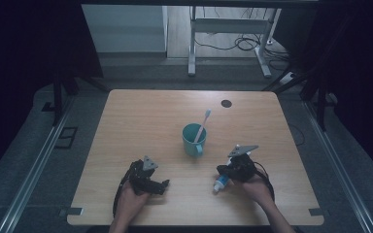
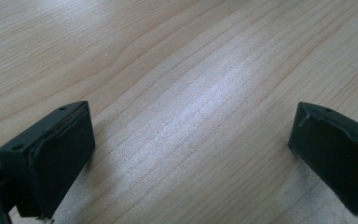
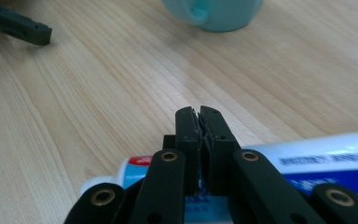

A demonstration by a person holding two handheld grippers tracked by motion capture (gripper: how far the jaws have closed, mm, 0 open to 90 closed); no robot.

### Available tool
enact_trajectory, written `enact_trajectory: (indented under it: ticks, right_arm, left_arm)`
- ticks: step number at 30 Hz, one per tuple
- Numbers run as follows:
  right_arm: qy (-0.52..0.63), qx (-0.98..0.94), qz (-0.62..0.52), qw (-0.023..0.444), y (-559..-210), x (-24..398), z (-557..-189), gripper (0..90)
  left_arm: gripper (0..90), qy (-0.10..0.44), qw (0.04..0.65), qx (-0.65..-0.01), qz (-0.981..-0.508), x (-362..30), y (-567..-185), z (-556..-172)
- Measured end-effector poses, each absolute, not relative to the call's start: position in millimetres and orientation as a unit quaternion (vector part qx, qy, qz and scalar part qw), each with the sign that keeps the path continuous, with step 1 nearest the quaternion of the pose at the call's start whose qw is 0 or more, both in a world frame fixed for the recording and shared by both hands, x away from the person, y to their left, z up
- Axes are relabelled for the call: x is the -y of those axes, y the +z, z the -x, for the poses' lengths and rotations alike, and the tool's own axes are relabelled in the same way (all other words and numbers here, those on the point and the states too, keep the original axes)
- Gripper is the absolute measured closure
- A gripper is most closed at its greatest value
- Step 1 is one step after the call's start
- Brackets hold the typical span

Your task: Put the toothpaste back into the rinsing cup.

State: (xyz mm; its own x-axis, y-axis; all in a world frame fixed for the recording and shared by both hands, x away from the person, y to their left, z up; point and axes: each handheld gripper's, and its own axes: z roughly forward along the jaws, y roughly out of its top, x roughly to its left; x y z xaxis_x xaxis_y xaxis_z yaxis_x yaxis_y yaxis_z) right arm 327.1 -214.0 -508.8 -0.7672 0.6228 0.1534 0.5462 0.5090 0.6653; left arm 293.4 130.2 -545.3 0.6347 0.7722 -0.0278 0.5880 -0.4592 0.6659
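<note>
1. A pale wooden table stands on a grey floor in a dim room, with the legs of another desk and loose cables behind it.
2. There are two grippers, one in each of the person's hands, both near the table's near edge.
3. The left gripper rests low over the wood with its jaws spread wide and nothing between them; in the left gripper view bare wood grain lies in the gap.
4. The right gripper has its jaws pressed together. In the right gripper view the pads meet with no gap, and the tube of toothpaste lies crosswise just under and behind them.
5. There is one tube of toothpaste, white with blue and red print. In the high view its cap end sticks out below the right gripper toward the table's near edge.
6. Whether the closed jaws pinch the tube or only rest against it cannot be made out, since the jaw arms cover the contact.
7. One teal mug stands beyond and between the two grippers, well apart from both.
8. One white toothbrush leans in the mug; its lower end is hidden inside.
9. In the right gripper view the mug is cut off at the top edge.
10. One dark round spot marks the far side of the table.
</note>
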Motion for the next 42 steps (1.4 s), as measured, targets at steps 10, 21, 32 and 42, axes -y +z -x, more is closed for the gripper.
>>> enact_trajectory:
  ticks: [10,21,32,42]
  right_arm:
    - [0.358,-0.872,-0.331,0.044,-512.1,209.2,-324.6,85.4]
    - [0.354,-0.874,-0.332,0.035,-512.7,221.1,-315.9,82.6]
    - [0.349,-0.872,-0.341,0.033,-512.5,239.4,-310.2,80.3]
    - [0.342,-0.870,-0.353,0.040,-512.2,258.0,-307.1,79.6]
  left_arm:
    - [0.4,0.141,0.328,-0.403,-0.843,-130.2,-545.3,-293.4]
    - [0.4,0.142,0.327,-0.404,-0.842,-130.1,-545.3,-293.4]
    - [0.5,0.142,0.327,-0.405,-0.842,-129.9,-545.3,-293.3]
    - [0.5,0.142,0.327,-0.405,-0.842,-129.9,-545.3,-293.3]
